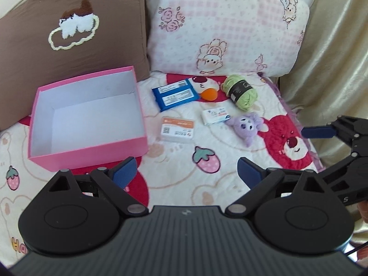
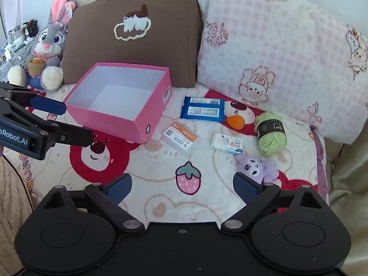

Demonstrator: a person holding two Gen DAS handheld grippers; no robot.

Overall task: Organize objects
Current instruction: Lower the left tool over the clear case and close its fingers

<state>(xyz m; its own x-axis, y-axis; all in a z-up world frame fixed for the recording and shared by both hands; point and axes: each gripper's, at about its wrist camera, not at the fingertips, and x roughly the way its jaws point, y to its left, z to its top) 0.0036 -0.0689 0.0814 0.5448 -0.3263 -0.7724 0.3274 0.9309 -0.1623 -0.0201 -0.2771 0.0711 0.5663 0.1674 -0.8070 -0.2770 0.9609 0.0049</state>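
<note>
Both my claws, left [image 1: 186, 172] and right [image 2: 182, 185], are wide open, holding nothing. Pink box [image 2: 147, 117] sits empty; yarn [image 2: 271, 130], plushie [image 2: 257, 168] and packets [image 2: 202, 109] lie right of it.

Bed w/ cartoon bear-and-strawberry blanket [image 2: 158, 161]. On it: open pink box [image 2: 119, 101] at left, blue packet [image 2: 202, 109], orange-label case [image 2: 180, 138], white pack [image 2: 227, 143], green yarn [image 2: 271, 131], purple plush [image 2: 257, 168], orange ball [image 2: 234, 122]. 2 pillows [image 2: 135, 30] at back.

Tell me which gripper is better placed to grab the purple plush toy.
Right gripper: the small purple plush toy lies just beyond its open fingers. The left gripper is nearer the pink box.
</note>
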